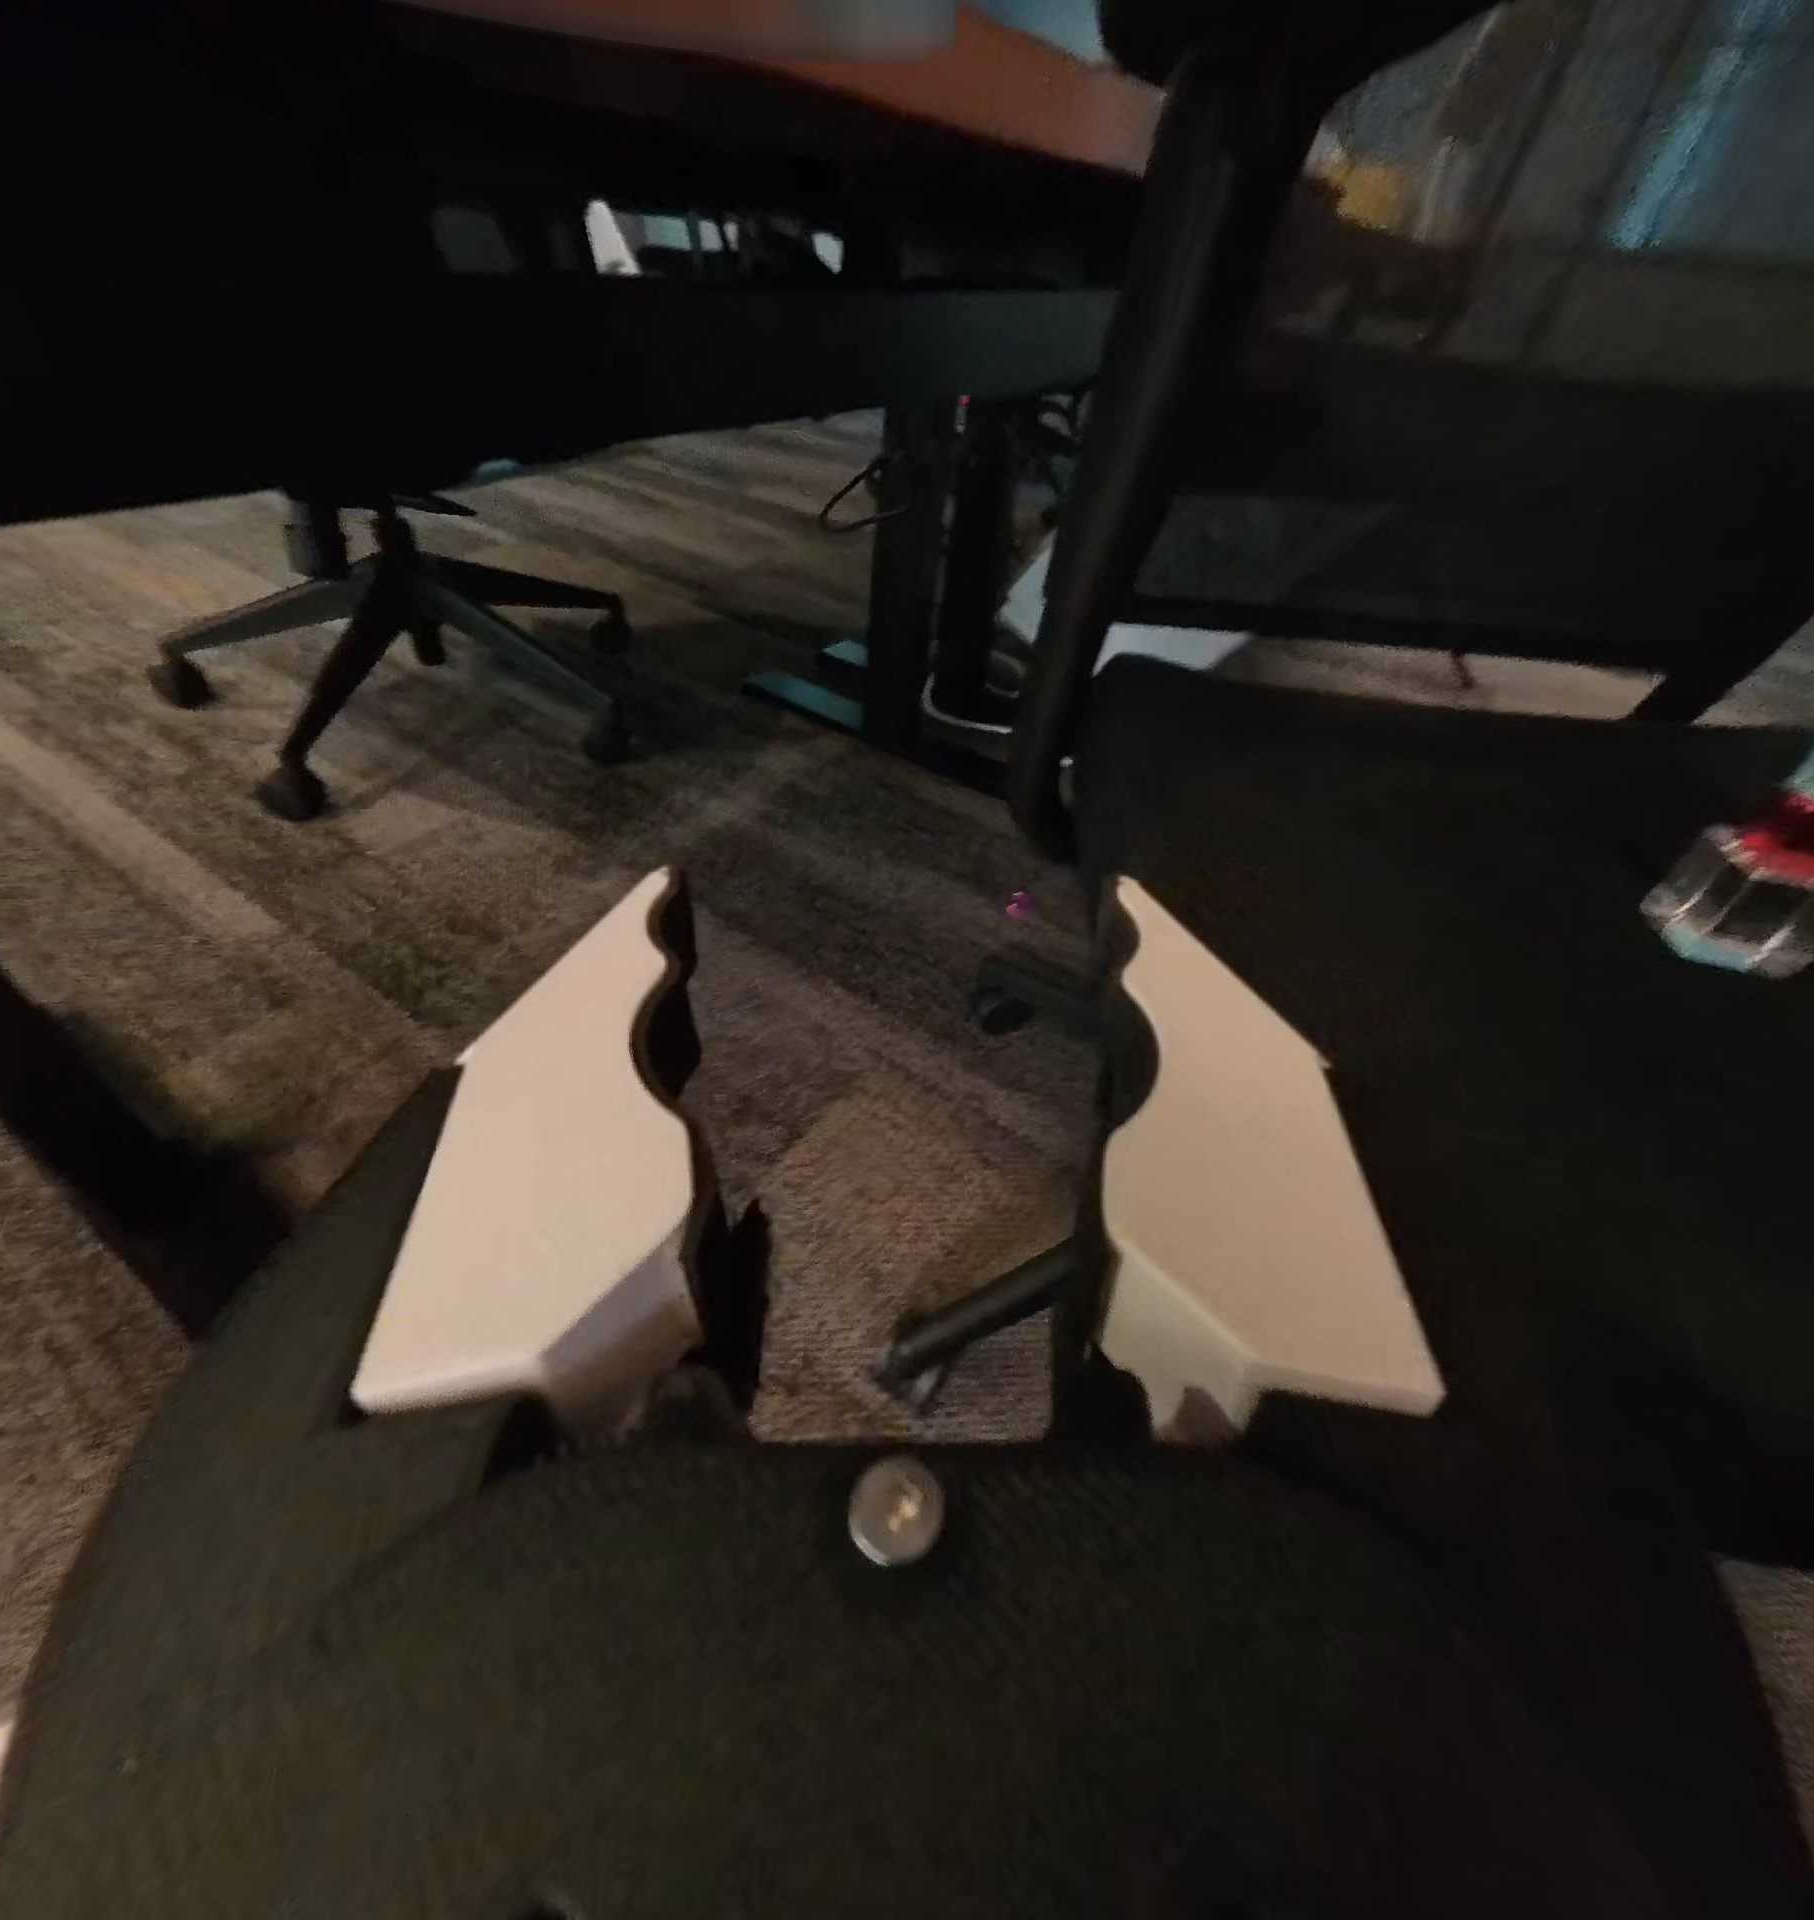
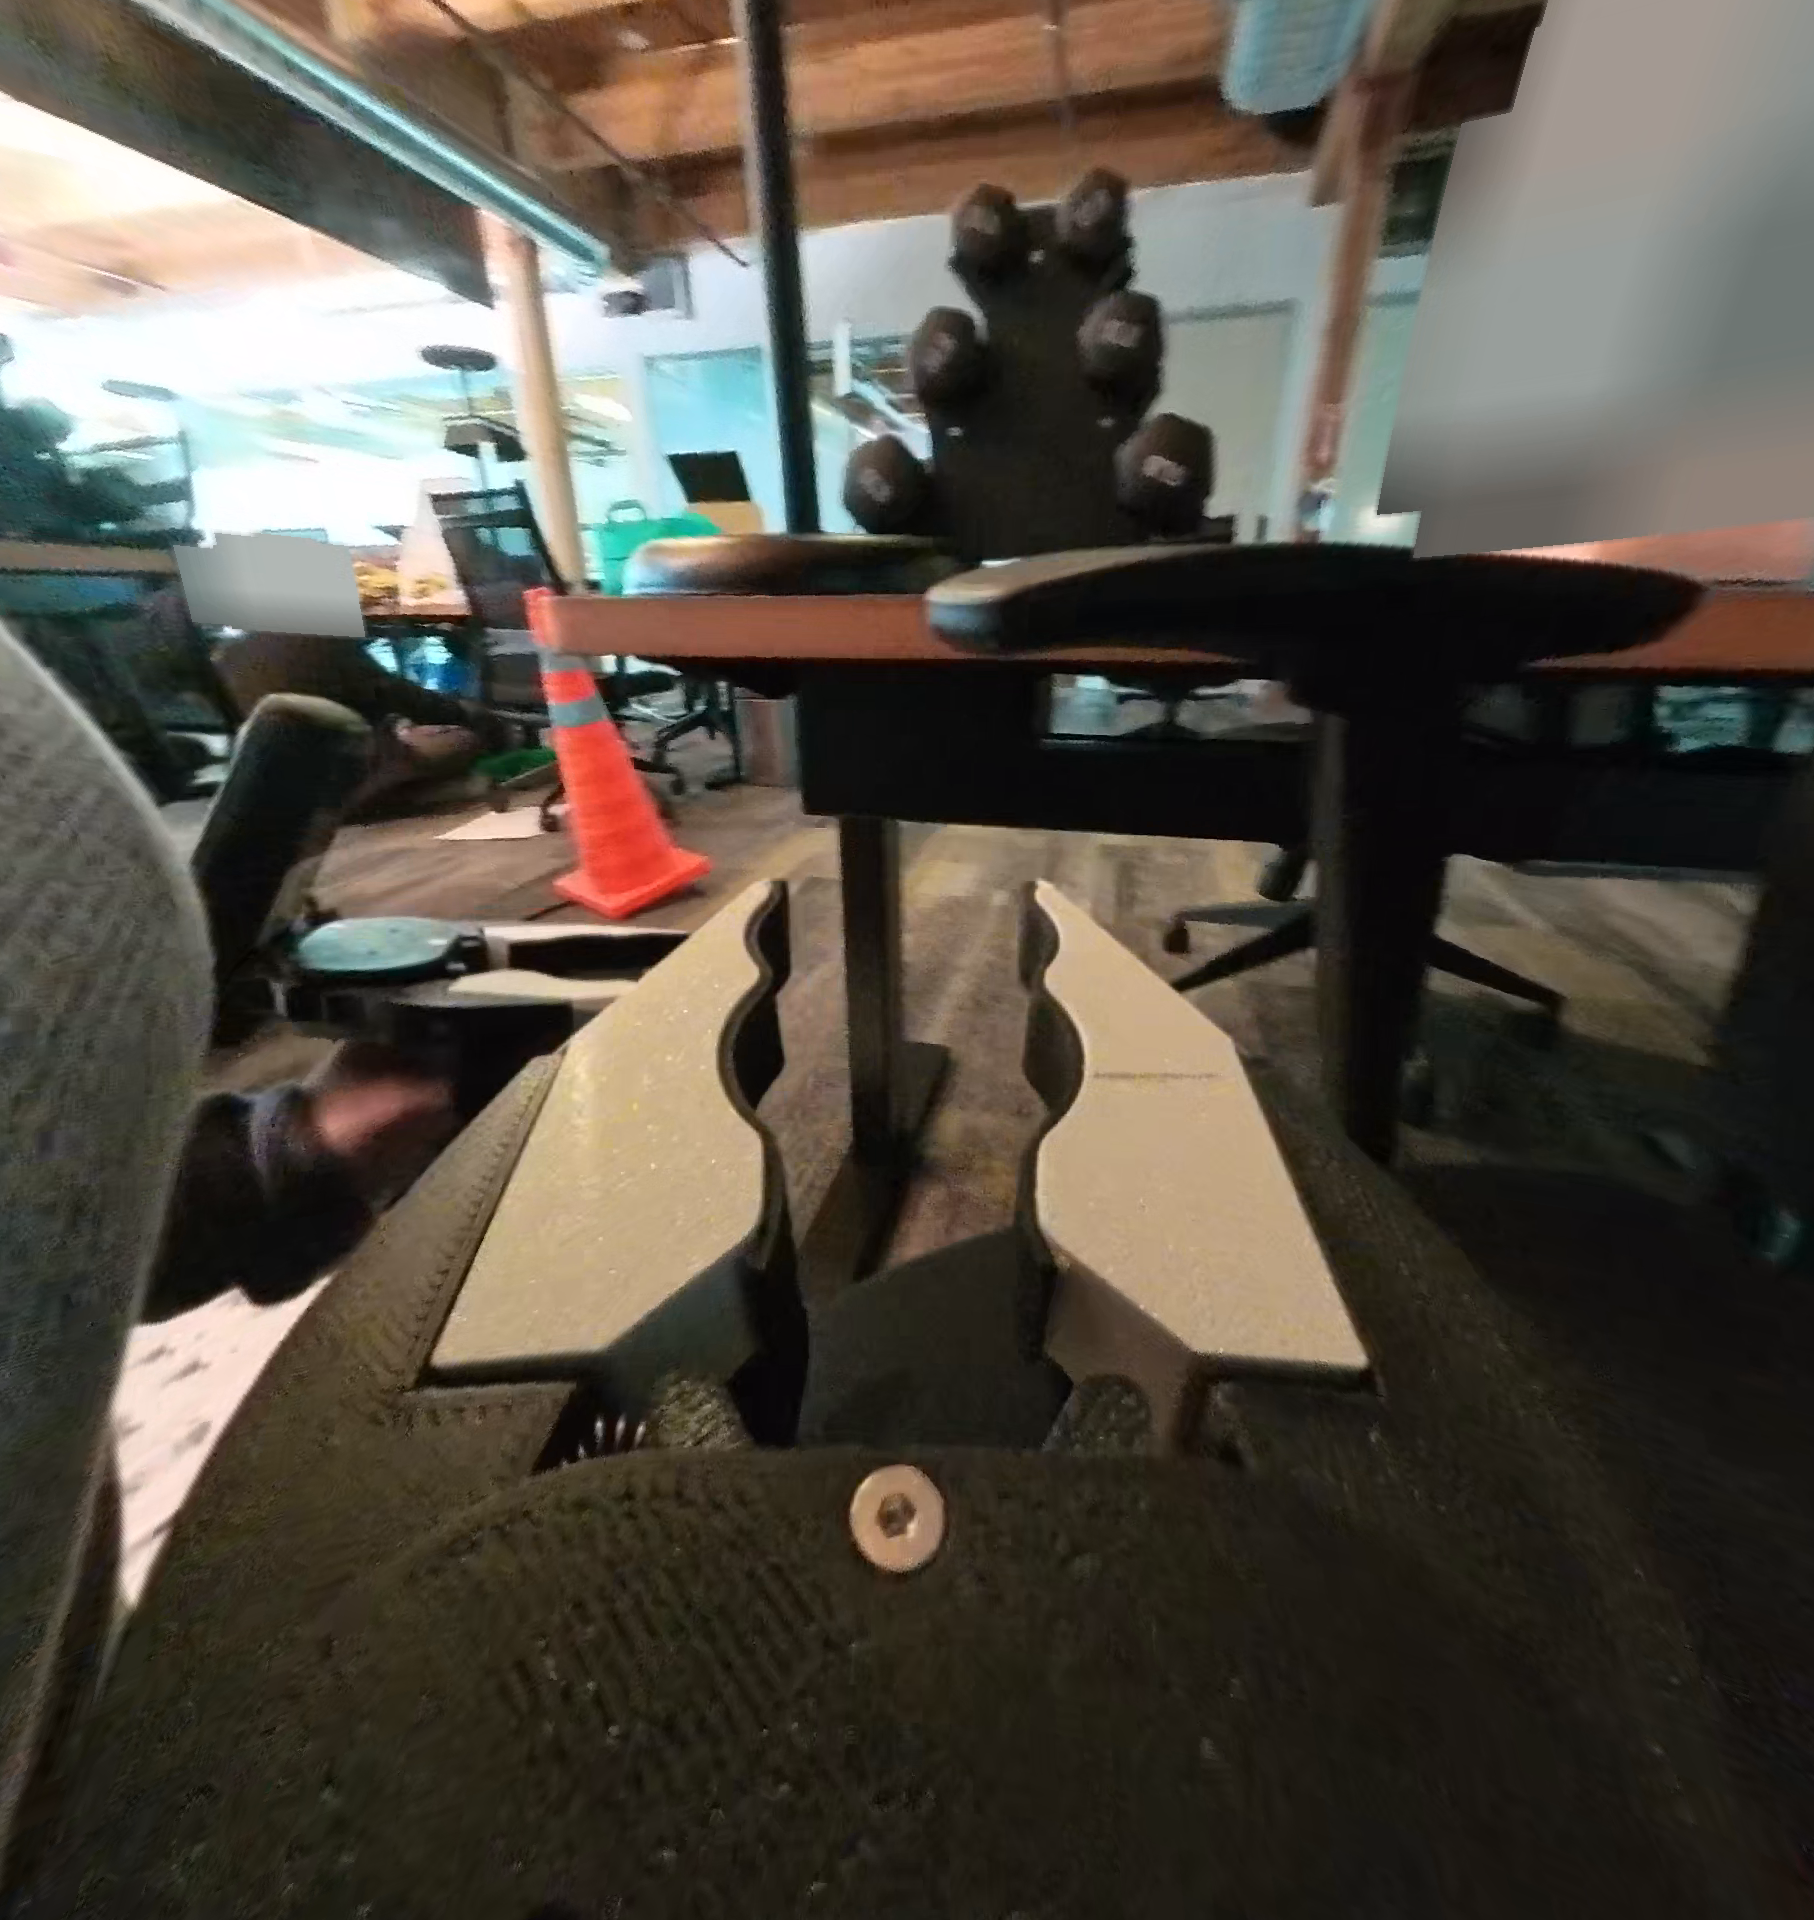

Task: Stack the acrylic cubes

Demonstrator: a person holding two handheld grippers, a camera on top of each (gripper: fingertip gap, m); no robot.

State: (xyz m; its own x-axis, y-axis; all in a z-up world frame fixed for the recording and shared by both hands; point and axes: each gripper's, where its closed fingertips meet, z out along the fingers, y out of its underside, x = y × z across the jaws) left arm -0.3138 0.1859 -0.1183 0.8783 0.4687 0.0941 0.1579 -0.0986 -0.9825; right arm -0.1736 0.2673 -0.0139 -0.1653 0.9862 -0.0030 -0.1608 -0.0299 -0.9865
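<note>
Table leg upright beyond right gripper; both grippers' fingers released; left gripper over carpet.

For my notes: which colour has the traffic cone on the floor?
Orange, with a grey band near its top; the traffic cone shows best in the right wrist view.

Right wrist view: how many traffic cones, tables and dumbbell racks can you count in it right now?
Traffic cone, orange, on the floor: 1
Table, brown top: 1
Dumbbell rack, black, on the table: 1
Total: 3
</note>
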